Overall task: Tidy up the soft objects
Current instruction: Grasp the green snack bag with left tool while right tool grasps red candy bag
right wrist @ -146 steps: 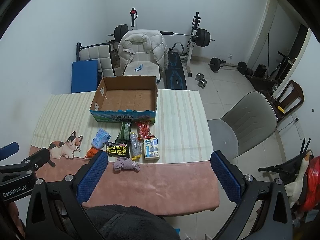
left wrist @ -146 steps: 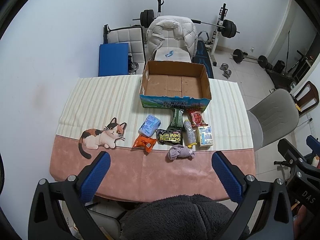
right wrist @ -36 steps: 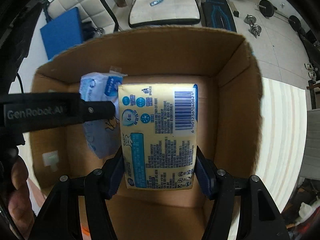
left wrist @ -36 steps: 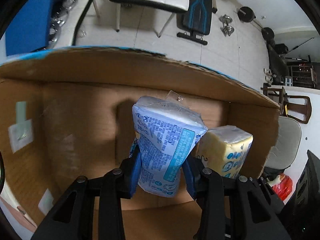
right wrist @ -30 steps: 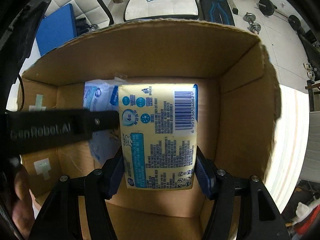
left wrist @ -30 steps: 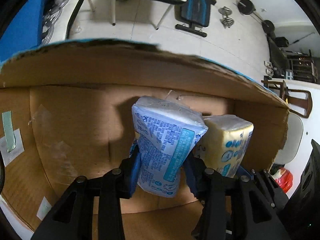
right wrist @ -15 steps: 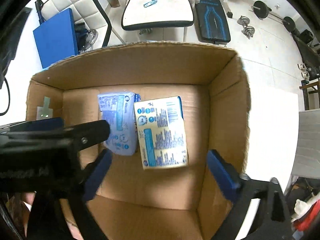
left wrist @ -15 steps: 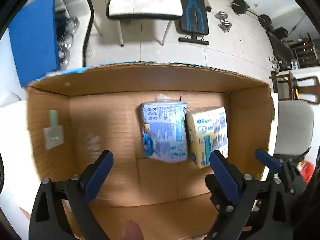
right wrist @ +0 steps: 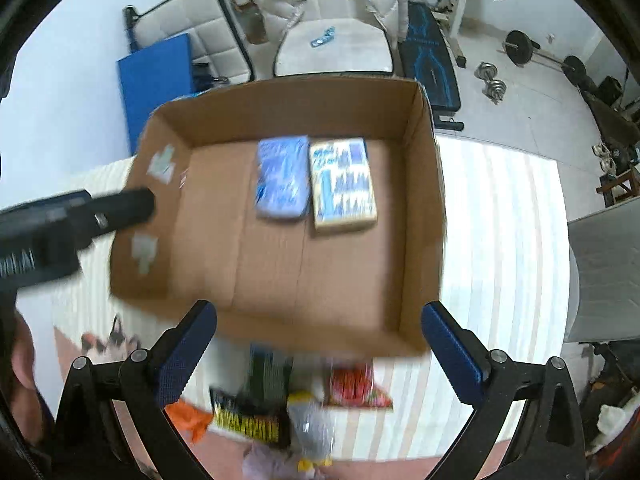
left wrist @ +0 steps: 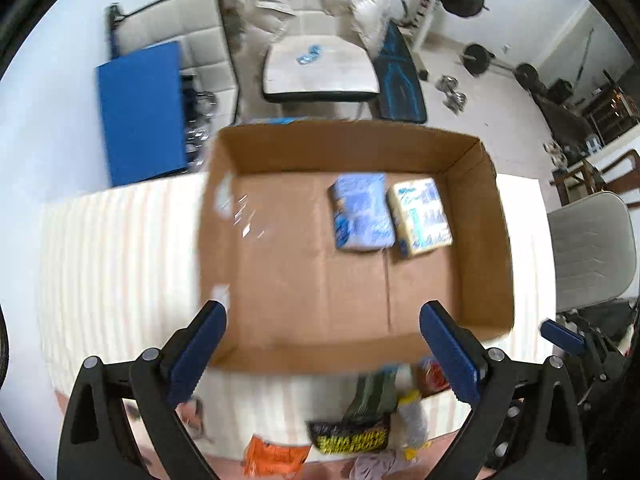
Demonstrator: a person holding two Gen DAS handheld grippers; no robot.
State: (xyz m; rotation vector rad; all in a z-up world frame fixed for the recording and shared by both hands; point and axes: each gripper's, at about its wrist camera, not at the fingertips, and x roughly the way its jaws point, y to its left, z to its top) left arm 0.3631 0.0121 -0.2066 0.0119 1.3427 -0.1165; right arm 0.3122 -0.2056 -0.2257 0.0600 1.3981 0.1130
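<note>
A blue tissue pack point(left wrist: 361, 216) point(right wrist: 283, 178) and a yellow tissue pack point(left wrist: 421, 216) point(right wrist: 343, 184) lie side by side on the floor of the open cardboard box point(left wrist: 468, 160) point(right wrist: 424, 200). My left gripper point(left wrist: 324, 350) hangs open high over the box's near wall, nothing between its blue pads. My right gripper point(right wrist: 320, 346) is open too, above the near wall. On the table in front of the box lie a black-and-yellow wipes pack point(left wrist: 350, 436) point(right wrist: 250, 420), an orange packet point(left wrist: 276, 458) point(right wrist: 190, 418), a red packet point(right wrist: 358, 390), a dark green pouch point(left wrist: 370, 396), a small bottle point(right wrist: 312, 428) and a lilac cloth point(left wrist: 374, 468).
The striped tablecloth point(left wrist: 120, 248) point(right wrist: 500, 240) covers the table, with a cat print point(right wrist: 112, 340) near its front left. A grey chair point(left wrist: 592, 248) stands at the right; a white chair point(left wrist: 320, 68), blue mat point(left wrist: 140, 108) and weights stand beyond the table. The left gripper's body point(right wrist: 60, 224) crosses the right wrist view.
Both grippers opened and let the two tissue packs go inside the box. Both then rose and drew back toward the near side, so the whole box and the front items show.
</note>
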